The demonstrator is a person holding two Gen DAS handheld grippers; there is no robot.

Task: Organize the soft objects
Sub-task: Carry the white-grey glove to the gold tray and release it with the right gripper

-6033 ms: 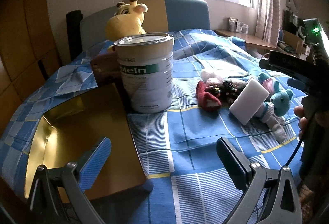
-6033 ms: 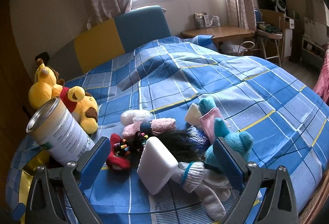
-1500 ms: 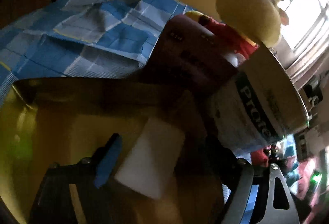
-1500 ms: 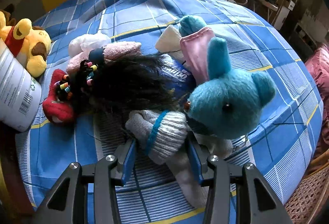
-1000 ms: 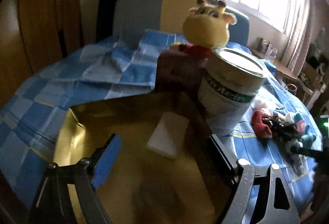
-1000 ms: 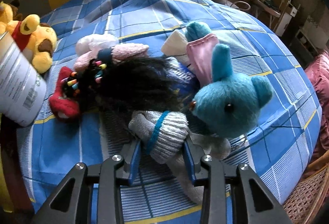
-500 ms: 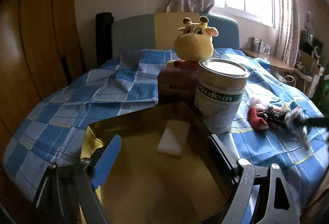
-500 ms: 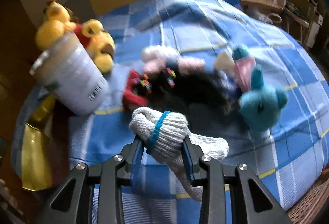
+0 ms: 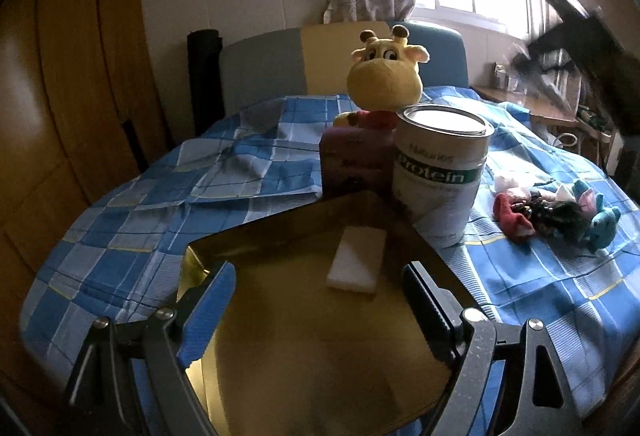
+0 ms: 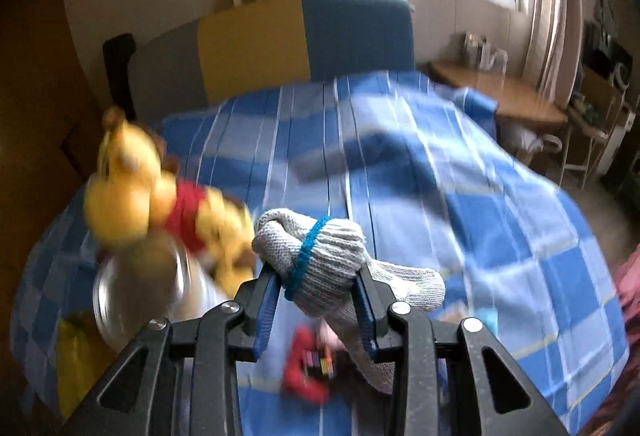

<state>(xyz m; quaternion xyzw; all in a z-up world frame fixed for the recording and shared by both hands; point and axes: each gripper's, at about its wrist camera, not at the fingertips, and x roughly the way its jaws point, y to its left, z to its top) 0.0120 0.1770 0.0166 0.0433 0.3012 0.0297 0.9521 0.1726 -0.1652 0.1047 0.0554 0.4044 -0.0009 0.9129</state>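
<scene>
grey knit sock point(image 10: 320, 260) pinched in right gripper point(image 10: 316, 300), lifted over bed point(image 10: 440, 195). left gripper point(image 9: 320, 300) spread, idle over gold tray point(image 9: 320, 356). carry clear of tin point(image 9: 440, 175), drop beside white sponge point(image 9: 357, 260).

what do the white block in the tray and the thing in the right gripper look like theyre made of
White block: probably foam sponge, matte and smooth-faced. Tray: shiny gold, metal or foil card. In the right gripper: a grey sock of ribbed knit with a blue band.
</scene>
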